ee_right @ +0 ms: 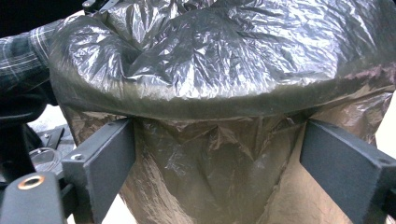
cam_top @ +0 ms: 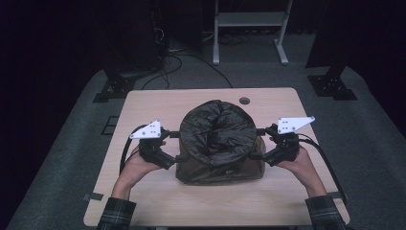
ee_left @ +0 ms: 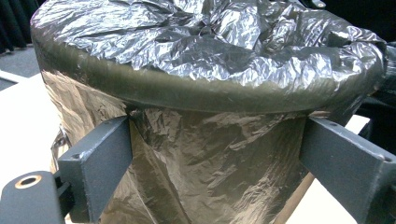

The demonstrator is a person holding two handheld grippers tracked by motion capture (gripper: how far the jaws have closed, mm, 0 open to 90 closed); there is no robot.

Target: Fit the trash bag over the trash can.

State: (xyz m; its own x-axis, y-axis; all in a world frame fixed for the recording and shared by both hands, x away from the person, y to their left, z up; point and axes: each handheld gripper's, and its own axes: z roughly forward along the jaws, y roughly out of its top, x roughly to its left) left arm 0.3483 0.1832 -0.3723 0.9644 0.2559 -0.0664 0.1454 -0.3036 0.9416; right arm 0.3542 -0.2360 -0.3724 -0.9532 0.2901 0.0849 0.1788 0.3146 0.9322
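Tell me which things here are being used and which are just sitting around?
Being used:
bin
black bin liner draped over its rim
left gripper, open at the bin's side
right gripper, open at the other side

Just around:
table
white frame stand
floor cables

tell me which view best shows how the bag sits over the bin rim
The high view: it shows the whole bag folded over the round rim, its hollow centre, and both grippers at the sides. The left gripper view and right gripper view each show one stretch of the rim, with plastic draped below it, between open jaws.
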